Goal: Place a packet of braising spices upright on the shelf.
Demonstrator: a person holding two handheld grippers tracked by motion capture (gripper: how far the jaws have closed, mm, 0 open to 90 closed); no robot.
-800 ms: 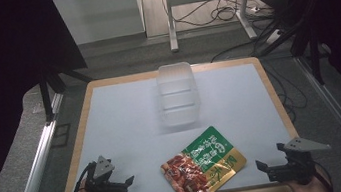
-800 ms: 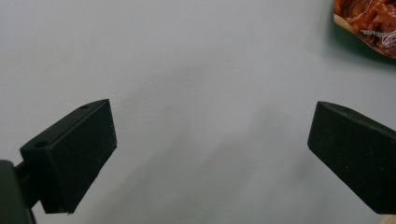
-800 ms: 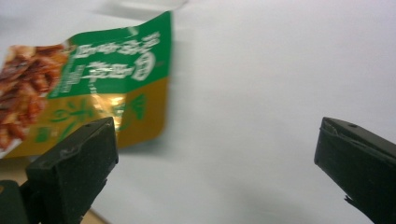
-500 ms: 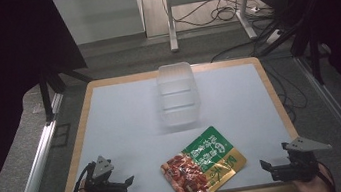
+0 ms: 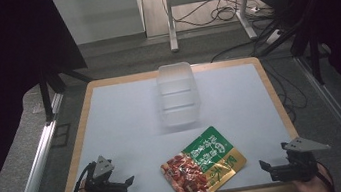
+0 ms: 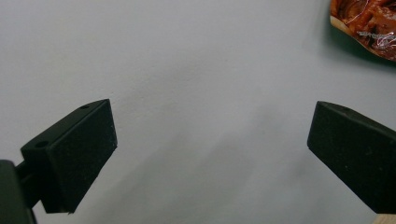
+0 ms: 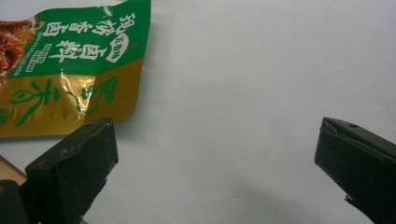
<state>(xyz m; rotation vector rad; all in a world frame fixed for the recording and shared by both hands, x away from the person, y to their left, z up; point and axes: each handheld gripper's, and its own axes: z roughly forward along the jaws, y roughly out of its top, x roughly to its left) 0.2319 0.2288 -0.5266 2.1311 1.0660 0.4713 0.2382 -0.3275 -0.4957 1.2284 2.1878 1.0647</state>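
A flat food packet [image 5: 203, 166], green, gold and red, lies near the table's front edge in the high view. Its red end shows at the top right of the left gripper view [image 6: 369, 23] and its green and gold end at the top left of the right gripper view [image 7: 70, 65]. A clear plastic tub [image 5: 177, 95] stands at the back middle of the table. My left gripper [image 5: 129, 182] rests at the front left, open and empty, left of the packet. My right gripper [image 5: 265, 166] hovers at the front right corner, open and empty, right of the packet.
The white table top [image 5: 122, 123] has a wooden rim [image 5: 274, 96]. Black frame posts [image 5: 47, 93] stand at the table's sides. Cables [image 5: 220, 13] lie on the floor behind it.
My right gripper has slid a little toward the front right corner. The left gripper, packet and tub have stayed put.
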